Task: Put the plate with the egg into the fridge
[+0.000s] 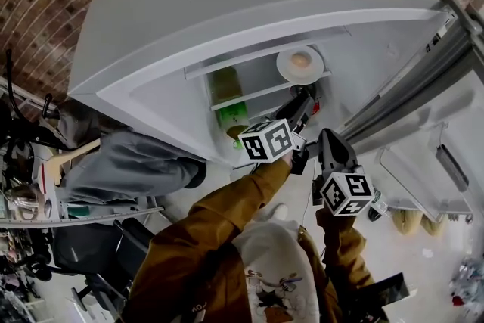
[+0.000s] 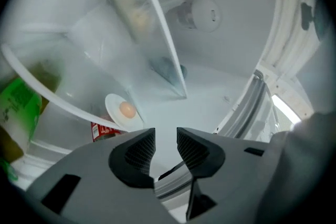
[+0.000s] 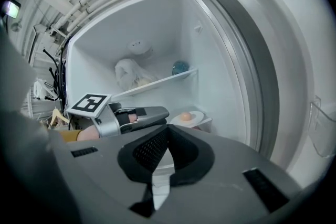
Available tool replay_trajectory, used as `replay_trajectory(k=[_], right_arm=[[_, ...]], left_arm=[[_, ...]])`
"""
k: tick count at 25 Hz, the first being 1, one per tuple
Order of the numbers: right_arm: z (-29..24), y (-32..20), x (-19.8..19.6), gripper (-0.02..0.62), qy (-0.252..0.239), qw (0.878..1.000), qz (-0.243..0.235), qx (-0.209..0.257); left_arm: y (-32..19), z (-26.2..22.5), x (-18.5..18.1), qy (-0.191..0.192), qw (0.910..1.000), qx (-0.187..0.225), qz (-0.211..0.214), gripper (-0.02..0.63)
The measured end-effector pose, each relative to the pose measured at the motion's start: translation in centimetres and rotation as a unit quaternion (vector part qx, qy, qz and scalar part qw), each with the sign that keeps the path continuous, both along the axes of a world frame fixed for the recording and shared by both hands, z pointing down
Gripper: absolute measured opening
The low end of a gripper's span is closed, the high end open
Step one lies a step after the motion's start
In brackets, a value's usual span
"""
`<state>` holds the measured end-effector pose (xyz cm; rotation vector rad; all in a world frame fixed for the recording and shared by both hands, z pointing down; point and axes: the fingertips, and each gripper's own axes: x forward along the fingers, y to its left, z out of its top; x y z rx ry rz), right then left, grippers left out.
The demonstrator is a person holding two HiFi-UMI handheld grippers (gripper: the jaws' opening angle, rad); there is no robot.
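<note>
Head view: plate (image 1: 300, 66) with egg (image 1: 300, 58) rests inside fridge (image 1: 189, 4); left gripper (image 2: 165, 142) gapes empty, right gripper (image 3: 167, 132) closed on nothing.

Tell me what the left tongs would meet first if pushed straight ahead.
Likely the bare back wall of the fridge; the way there looks free. The plate with the egg sits left of that line.

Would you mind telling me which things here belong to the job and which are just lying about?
Job: plate with egg, on a shelf in the fridge; left gripper, open, empty.
Lying about: green bottle, red can, white bag.
</note>
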<state>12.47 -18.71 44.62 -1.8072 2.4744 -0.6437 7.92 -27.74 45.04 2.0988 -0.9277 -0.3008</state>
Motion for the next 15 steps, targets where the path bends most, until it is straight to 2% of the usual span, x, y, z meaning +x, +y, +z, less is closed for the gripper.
replay_trajectory(k=[4, 8, 12, 15], right_arm=[[-0.4, 0.6, -0.1, 0.005, 0.004, 1.0, 0.007, 0.007], [-0.9, 1.5, -0.4, 0.005, 0.0, 1.0, 0.013, 0.012], [-1.5, 2.5, -1.0, 0.005, 0.007, 1.0, 0.01, 0.021], [-2.1, 3.1, -1.6, 0.005, 0.022, 0.999, 0.004, 0.027]], left_arm=[[2.1, -1.6, -0.6, -0.062, 0.995, 0.077, 0.017, 0.101], [4.3, -2.6, -1.3, -0.121, 0.9838, 0.13, 0.026, 0.05], [7.0, -3.4, -2.2, -0.159, 0.9718, 0.17, 0.039, 0.024], [9.2, -3.3, -3.4, -0.176, 0.9669, 0.179, 0.045, 0.008]])
